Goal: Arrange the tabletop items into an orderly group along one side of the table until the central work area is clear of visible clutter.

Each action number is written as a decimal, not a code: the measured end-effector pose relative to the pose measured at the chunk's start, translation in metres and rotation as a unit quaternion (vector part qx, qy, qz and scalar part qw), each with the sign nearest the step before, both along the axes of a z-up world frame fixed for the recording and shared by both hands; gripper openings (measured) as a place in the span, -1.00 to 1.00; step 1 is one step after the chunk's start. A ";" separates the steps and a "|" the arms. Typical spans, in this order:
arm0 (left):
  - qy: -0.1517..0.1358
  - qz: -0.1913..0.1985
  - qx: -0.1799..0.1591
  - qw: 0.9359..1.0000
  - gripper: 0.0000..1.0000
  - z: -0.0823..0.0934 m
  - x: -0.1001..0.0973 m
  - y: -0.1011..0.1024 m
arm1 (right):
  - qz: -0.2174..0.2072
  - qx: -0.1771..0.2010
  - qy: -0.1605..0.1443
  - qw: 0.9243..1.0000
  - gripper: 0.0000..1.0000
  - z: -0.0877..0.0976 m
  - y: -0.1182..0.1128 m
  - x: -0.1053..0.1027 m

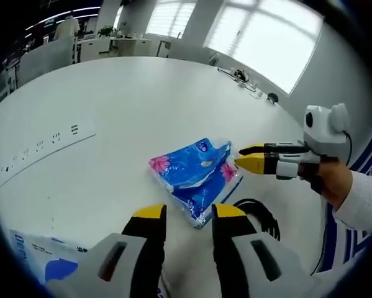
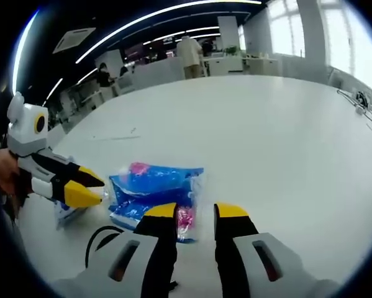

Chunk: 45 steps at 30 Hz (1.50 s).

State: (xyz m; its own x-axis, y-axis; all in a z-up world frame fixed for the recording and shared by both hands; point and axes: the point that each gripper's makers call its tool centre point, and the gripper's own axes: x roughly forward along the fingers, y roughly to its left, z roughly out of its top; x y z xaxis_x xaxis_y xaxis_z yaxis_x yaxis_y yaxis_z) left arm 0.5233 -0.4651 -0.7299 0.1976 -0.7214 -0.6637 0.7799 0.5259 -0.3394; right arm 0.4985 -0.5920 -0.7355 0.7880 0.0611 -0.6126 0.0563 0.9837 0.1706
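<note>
The left gripper [image 1: 189, 213] hovers with jaws apart just short of the blue tissue pack [image 1: 195, 177], which lies on the white table [image 1: 123, 105]. The right gripper [image 1: 248, 156], jaws nearly together, touches the pack's corner beside a black cable [image 1: 260, 214].

Setting: open-plan office. Large white conference table [image 1: 130, 112]. Ceiling strip lights [image 2: 167, 13], wide windows with blinds [image 1: 260, 37]. Desks [image 2: 235, 62] and partitions beyond; people [image 2: 189, 56] standing there. Flush power-socket strip [image 1: 43, 146] set in tabletop.
</note>
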 end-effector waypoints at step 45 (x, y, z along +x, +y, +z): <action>-0.058 -0.026 -0.067 0.996 0.33 0.074 -0.006 0.025 | 0.055 0.001 -0.071 0.996 0.32 0.067 0.040 -0.010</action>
